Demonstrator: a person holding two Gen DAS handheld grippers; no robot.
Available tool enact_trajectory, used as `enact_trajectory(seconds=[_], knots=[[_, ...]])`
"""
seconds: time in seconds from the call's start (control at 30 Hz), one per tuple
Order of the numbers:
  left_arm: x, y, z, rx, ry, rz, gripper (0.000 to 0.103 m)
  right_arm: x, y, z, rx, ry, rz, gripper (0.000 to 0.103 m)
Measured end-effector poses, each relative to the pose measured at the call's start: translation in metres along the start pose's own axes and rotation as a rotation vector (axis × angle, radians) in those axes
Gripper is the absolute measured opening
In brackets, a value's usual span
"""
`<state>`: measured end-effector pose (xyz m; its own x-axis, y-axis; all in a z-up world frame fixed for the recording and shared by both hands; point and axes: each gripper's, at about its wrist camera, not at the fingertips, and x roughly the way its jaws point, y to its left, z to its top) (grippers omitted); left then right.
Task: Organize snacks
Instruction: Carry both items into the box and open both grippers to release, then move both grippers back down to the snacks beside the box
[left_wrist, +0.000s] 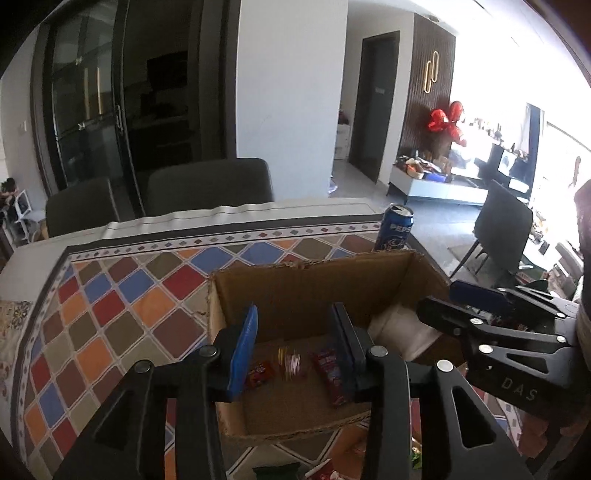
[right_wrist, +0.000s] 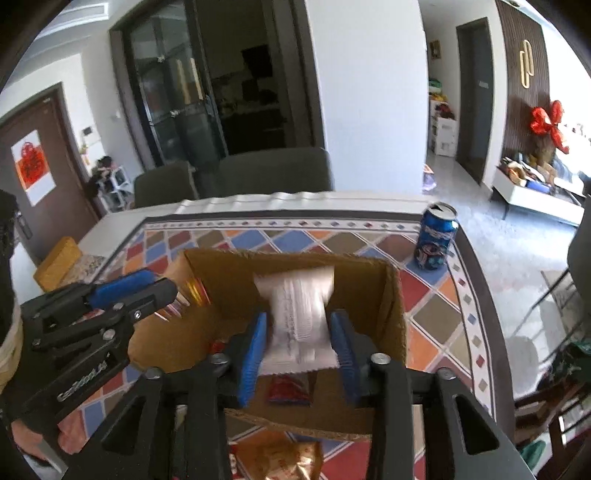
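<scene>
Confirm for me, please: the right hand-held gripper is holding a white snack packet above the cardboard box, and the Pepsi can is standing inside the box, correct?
Not quite. The Pepsi can stands outside the cardboard box, on the patterned tablecloth beyond its far right corner, as the right wrist view shows. The right hand-held gripper does hold the white snack packet above the box.

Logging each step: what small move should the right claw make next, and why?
Probably open the right claw to drop the white packet: it is pinched over the open box, where red snacks already lie.
</scene>
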<state>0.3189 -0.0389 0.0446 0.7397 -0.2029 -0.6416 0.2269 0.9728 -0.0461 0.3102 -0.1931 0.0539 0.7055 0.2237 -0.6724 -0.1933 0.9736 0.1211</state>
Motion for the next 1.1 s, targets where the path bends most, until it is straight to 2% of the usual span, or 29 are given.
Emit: enact_trajectory(seconds=[0.3, 0.8, 1.1], knots=[[-0.019, -0.009, -0.009, 0.020, 0.002, 0.009, 0.046, -0.020, -0.002, -0.015, 0.003, -0.031, -0.011, 0.047], [-0.062, -0.037, -0.041, 0.076, -0.056, -0.029, 0.051, -0.064, -0.002, -0.048, 0.006, -0.082, -0.013, 0.047], [-0.061, -0.040, -0.073, 0.045, -0.009, -0.031, 0.051, -0.066, -0.009, -0.078, 0.040, -0.049, -0.031, 0.047]])
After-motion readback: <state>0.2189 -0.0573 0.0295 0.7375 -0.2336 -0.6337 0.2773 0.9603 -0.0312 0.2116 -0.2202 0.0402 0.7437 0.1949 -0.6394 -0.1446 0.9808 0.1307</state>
